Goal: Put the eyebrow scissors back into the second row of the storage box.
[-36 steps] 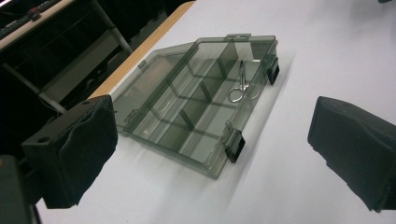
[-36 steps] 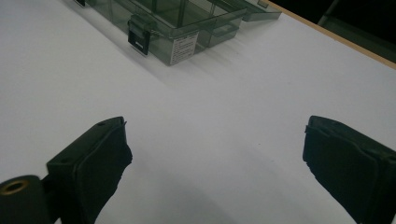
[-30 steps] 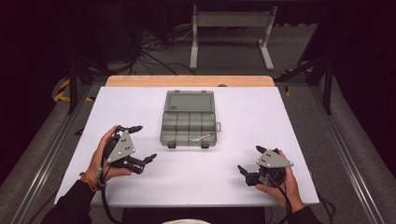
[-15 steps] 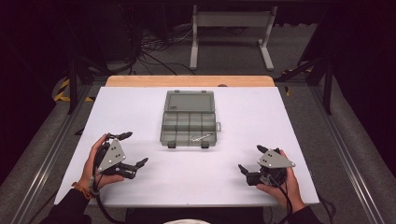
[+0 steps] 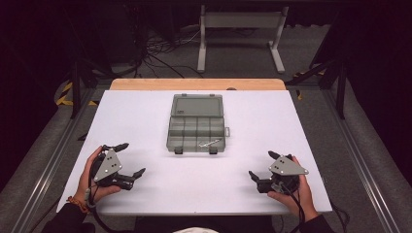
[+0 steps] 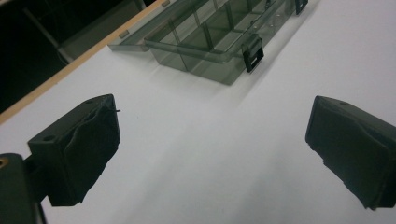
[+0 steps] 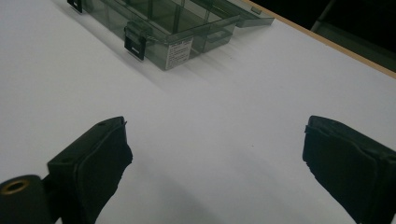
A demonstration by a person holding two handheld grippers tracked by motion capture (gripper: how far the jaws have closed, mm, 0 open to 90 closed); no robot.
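High view: clear smoke-grey compartment organizer box (image 5: 197, 124) lies open at table centre, lid flat toward the far edge, divided tray w/ two dark latches toward the person. Something small and pale sits in a near-row cell; too small to ID. Left gripper (image 5: 127, 158) rests low at near-left of the white table top (image 5: 252, 121), right gripper (image 5: 265, 165) at near-right. Both released, jaws spread, nothing held, both well apart from the box. Judgement: the approach step, w/ no contact yet. Next move likely calls for one gripper to reach fwd to the tray or lid while the other steadies.

Left gripper view: jaws wide, bare white surface btwn them. Box (image 6: 219, 37) ahead and up-right, one latch (image 6: 252, 53) hanging at the near wall. Wooden table edge (image 6: 70, 67) runs diagonally at left, dark drop beyond.

Right gripper view: jaws wide again, empty. Box (image 7: 173, 23) up-left, latch (image 7: 135, 42) and a white label (image 7: 179, 52) on the near corner. Wooden edge (image 7: 336, 44) at upper right.

Room: plenty of open table on both sides and in front of the box. Watch the far edge just behind the lid, and the near edge close under both hands.
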